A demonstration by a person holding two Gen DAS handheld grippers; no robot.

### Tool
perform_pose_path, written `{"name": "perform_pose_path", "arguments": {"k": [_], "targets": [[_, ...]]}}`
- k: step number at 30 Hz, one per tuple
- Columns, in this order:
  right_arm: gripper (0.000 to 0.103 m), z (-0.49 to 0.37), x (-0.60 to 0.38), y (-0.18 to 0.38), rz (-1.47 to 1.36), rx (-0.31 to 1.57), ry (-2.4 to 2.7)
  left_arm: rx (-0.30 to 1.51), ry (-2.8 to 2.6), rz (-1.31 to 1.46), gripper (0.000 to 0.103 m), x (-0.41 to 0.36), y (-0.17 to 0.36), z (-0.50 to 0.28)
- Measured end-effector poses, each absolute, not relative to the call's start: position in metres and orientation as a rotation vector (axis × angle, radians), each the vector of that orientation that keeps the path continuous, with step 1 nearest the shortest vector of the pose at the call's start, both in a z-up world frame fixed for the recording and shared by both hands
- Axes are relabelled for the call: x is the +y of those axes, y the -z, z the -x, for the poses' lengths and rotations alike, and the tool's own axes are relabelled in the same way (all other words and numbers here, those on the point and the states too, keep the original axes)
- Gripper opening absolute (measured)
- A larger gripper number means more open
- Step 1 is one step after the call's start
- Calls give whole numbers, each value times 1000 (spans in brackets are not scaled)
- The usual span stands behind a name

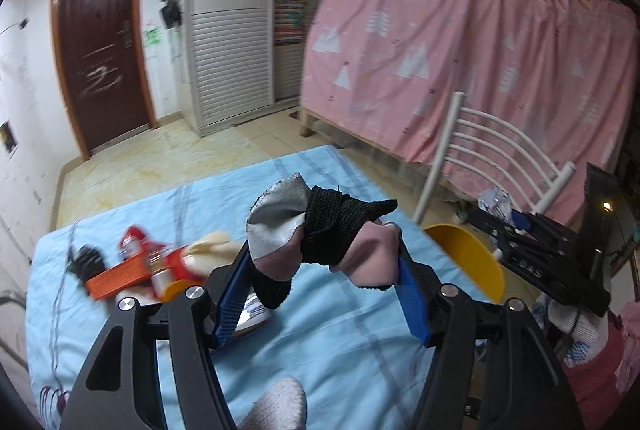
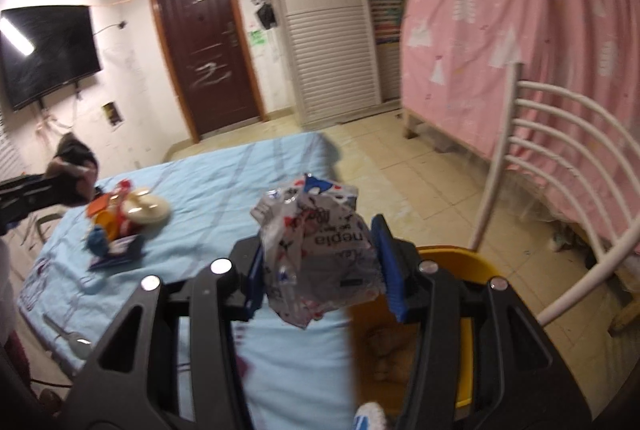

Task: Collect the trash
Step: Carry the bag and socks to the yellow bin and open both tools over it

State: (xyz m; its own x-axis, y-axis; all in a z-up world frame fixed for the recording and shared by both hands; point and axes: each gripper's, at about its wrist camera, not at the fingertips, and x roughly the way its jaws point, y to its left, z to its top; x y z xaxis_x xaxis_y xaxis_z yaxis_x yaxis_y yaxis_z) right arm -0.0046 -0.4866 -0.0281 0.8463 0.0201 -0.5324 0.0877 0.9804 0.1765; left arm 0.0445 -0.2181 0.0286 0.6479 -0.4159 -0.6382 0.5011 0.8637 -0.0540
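Observation:
My left gripper (image 1: 324, 250) is shut on a bundle of pink, black and grey-white cloth scraps (image 1: 332, 226), held above the blue-covered table (image 1: 340, 330). In the right wrist view that same left gripper (image 2: 66, 183) shows at the far left with the dark bundle (image 2: 74, 155). My right gripper (image 2: 320, 246) is shut on a crumpled printed plastic wrapper (image 2: 320, 250), at the table's right edge. A yellow bin (image 2: 460, 262) sits just below and to its right. From the left wrist view the right gripper (image 1: 496, 226), its wrapper (image 1: 494, 201) and the bin (image 1: 468, 258) show at the right.
A pile lies on the table's left part: an orange box (image 1: 116, 274), red packaging (image 1: 134, 238), a cream object (image 2: 148, 209) and a blue packet (image 2: 116, 254). A spoon (image 2: 74, 344) lies near the front edge. A white chair (image 2: 560, 165) and a pink-curtained bed (image 1: 440, 49) stand to the right.

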Motion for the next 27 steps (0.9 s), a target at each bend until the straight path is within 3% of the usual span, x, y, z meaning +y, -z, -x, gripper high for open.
{"name": "perform_pose_path", "arguments": {"k": [9,14,21,27], "targets": [[46,1,-542,51,-265,599,165,718,631,-171,56,-302,-22,-58],[65,-5,-556,64,-317,615,199,754,669,-183,56,-346,-12,-67],[70,5,-585,63,-392,572,264,817,716,-194,57,-393,9,-79],[70,15,-604,62,-441,545,300,913,778,-157,70,-419,31,-84]]}}
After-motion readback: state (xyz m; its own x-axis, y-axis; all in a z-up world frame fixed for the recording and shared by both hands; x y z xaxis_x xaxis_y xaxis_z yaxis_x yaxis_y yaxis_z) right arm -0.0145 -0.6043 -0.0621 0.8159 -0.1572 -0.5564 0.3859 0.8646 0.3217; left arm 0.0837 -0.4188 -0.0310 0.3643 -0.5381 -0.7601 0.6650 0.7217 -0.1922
